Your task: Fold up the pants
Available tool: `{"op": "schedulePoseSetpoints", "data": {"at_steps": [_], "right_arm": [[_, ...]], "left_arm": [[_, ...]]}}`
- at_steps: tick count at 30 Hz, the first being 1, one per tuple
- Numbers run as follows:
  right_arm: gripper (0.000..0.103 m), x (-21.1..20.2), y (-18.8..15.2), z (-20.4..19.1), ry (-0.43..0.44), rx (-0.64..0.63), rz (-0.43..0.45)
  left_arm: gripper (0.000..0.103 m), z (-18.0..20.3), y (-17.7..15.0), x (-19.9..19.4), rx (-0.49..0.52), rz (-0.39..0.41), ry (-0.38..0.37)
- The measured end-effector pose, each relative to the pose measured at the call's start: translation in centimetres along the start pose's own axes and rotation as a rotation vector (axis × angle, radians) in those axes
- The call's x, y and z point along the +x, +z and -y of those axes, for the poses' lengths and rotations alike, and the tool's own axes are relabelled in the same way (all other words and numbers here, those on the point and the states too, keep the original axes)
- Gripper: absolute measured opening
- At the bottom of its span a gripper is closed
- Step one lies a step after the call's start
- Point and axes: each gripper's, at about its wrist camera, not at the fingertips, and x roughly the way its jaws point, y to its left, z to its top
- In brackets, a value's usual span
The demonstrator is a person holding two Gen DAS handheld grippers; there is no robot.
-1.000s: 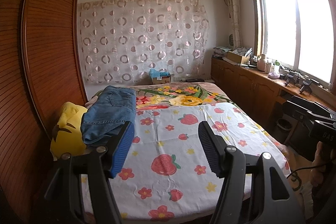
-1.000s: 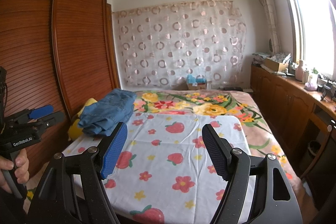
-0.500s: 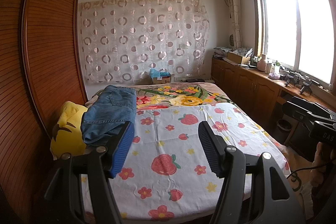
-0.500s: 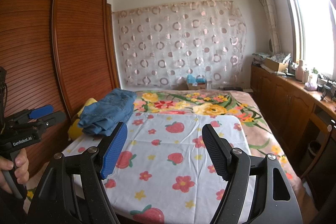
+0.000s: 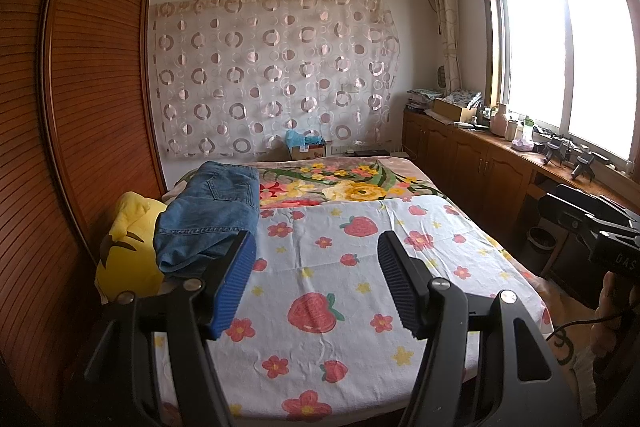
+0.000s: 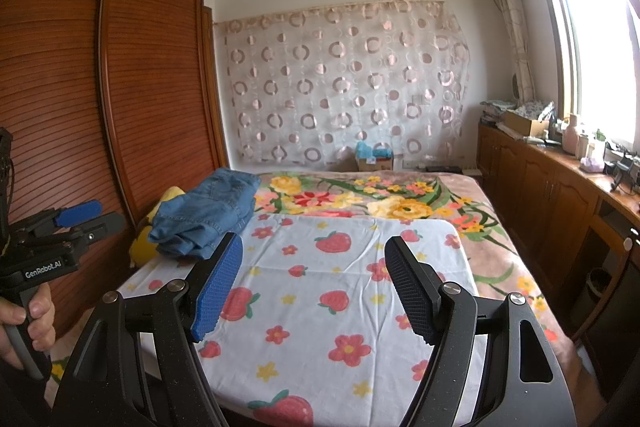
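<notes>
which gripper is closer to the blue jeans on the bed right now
Left. The left gripper hovers open just beside the jeans at the bed's left edge. The right gripper, also open, sits farther over, above the strawberry sheet.

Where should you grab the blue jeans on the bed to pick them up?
Probably the near hem edge of the jeans, which hangs loose over the yellow cushion. Come from the front with the open left gripper, since the pile lies at the bed's left.

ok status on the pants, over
Left tool open, empty. Right tool open, empty. Jeans bunched at bed's far left, partly on yellow pillow, untouched. Nothing in the way.
</notes>
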Motion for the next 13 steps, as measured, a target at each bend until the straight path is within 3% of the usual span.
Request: {"op": "schedulePoseSetpoints", "data": {"at_steps": [13], "right_arm": [[0.075, -0.06, 0.02, -0.06, 0.000, -0.001, -0.002]], "left_arm": [[0.063, -0.04, 0.00, -0.01, 0.000, -0.001, 0.000]]}}
